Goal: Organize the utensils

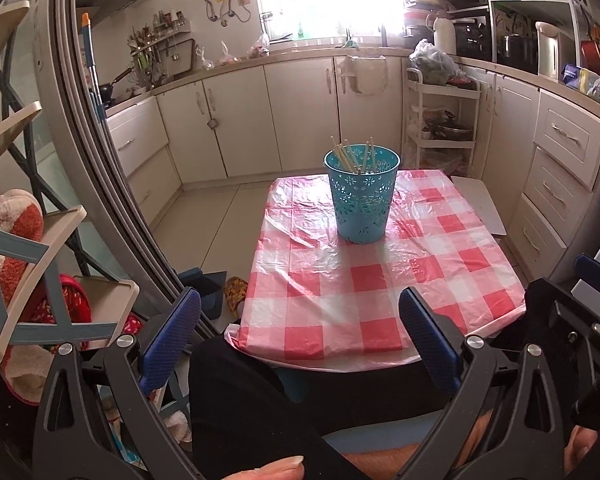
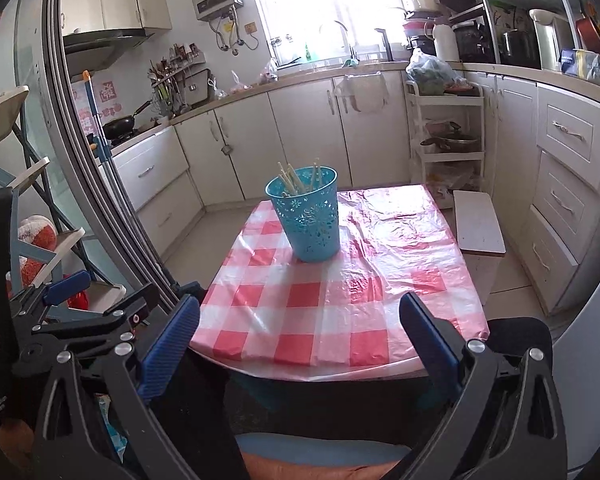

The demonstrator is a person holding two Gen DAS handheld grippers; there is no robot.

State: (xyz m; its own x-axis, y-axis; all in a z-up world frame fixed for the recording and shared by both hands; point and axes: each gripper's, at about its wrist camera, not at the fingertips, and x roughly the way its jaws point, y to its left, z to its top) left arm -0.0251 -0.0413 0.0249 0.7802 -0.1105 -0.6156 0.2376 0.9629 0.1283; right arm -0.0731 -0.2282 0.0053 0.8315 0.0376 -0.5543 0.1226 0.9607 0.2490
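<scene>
both grippers, left gripper [image 1: 300,332] and right gripper [image 2: 300,332], sit spread wide and empty, held low at the near edge of the table [image 1: 380,280], well apart from anything, which reads as a parked pose. chopsticks [image 1: 354,156] stand bundled upright in the teal perforated holder [image 1: 362,196] toward the far-middle of the checkered cloth, and no loose utensils show on it. my read: sorting looks done, or nothing is in reach to grab.
</scene>
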